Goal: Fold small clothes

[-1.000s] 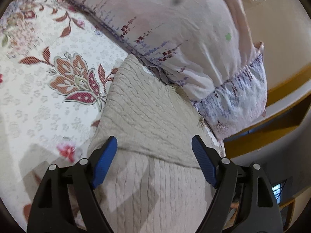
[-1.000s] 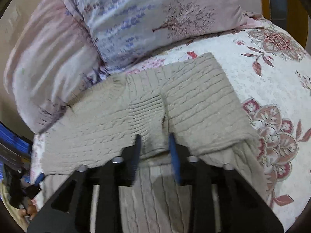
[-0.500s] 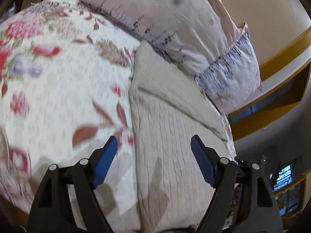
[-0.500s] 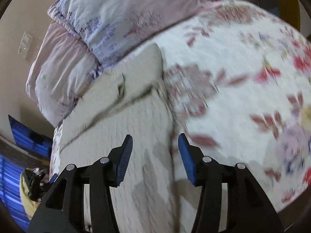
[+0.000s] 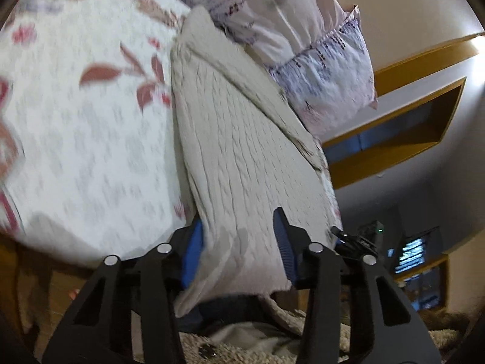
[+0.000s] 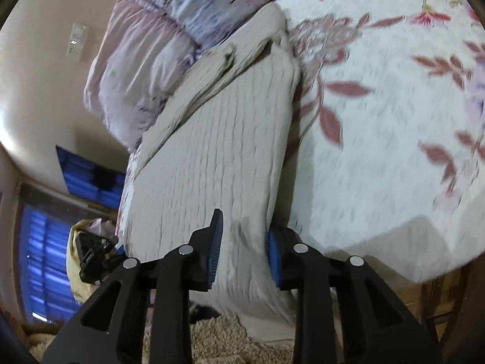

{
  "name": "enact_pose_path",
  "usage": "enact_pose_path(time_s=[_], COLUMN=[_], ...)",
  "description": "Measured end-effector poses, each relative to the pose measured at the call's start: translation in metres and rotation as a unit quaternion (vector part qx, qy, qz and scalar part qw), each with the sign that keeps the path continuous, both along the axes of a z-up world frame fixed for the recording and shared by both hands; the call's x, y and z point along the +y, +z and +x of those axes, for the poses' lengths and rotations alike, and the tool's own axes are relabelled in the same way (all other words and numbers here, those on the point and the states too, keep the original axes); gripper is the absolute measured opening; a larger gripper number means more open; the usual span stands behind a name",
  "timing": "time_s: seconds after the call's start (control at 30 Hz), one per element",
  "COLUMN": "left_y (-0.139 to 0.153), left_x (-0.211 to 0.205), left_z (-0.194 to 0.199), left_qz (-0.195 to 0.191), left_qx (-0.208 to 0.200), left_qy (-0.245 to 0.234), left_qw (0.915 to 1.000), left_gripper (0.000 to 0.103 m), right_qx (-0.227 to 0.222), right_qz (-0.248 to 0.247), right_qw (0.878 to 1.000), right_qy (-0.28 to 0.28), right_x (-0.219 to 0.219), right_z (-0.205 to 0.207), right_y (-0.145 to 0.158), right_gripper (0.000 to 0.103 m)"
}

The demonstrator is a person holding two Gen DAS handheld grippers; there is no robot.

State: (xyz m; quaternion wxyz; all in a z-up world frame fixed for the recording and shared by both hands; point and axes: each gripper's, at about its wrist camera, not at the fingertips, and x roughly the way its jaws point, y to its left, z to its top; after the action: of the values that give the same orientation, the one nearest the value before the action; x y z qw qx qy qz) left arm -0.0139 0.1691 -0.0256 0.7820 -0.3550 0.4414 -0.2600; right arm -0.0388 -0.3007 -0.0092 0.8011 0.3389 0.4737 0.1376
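Nearby, pillows (image 5: 303, 30) touching beige sweater (image 5: 242, 151); floral bedspread (image 6: 394, 151) underneath.

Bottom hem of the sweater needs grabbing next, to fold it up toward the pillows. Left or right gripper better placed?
Neither clearly. Both grippers straddle the hem of the sweater: left gripper at its left corner, right gripper at its right edge, jaws open. Slight edge: right, narrower gap.

Pillows (image 5: 303, 39) crowd the far end of the knitted garment (image 5: 242, 157), while the floral bedspread (image 6: 394, 151) beside it lies bare.
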Motion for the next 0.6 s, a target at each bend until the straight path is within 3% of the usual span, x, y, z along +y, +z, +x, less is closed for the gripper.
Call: enact_pose_path(time_s=[0.13, 0.37, 0.4, 0.43, 0.5, 0.6], left_y=[-0.01, -0.01, -0.01, -0.01, -0.009, 0.0], left_x=[-0.005, -0.016, -0.018, -0.021, -0.027, -0.026], left_z=[-0.007, -0.011, -0.012, -0.012, -0.011, -0.009], left_qz=[-0.032, -0.02, -0.015, -0.005, 0.012, 0.016], left_qx=[0.011, 0.007, 0.007, 0.009, 0.006, -0.017], left_qy=[-0.029, -0.073, -0.078, -0.087, -0.095, -0.082], left_qw=[0.999, 0.9971, 0.9968, 0.9962, 0.9953, 0.9963], left_gripper=[0.034, 0.032, 0.029, 0.017, 0.008, 0.007], right_qx=[-0.006, -0.001, -0.001, -0.001, -0.011, -0.069], right_qz=[0.009, -0.008, -0.012, -0.02, -0.042, -0.073], right_qw=[1.0, 0.999, 0.999, 0.999, 0.998, 0.994], right_qy=[0.014, 0.039, 0.043, 0.047, 0.053, 0.039], right_x=[0.007, 0.024, 0.026, 0.03, 0.037, 0.042], right_z=[-0.013, -0.023, -0.023, -0.023, -0.022, -0.019], right_y=[-0.001, 0.003, 0.003, 0.004, 0.01, 0.033], right_gripper=[0.026, 0.026, 0.019, 0.01, 0.009, 0.008])
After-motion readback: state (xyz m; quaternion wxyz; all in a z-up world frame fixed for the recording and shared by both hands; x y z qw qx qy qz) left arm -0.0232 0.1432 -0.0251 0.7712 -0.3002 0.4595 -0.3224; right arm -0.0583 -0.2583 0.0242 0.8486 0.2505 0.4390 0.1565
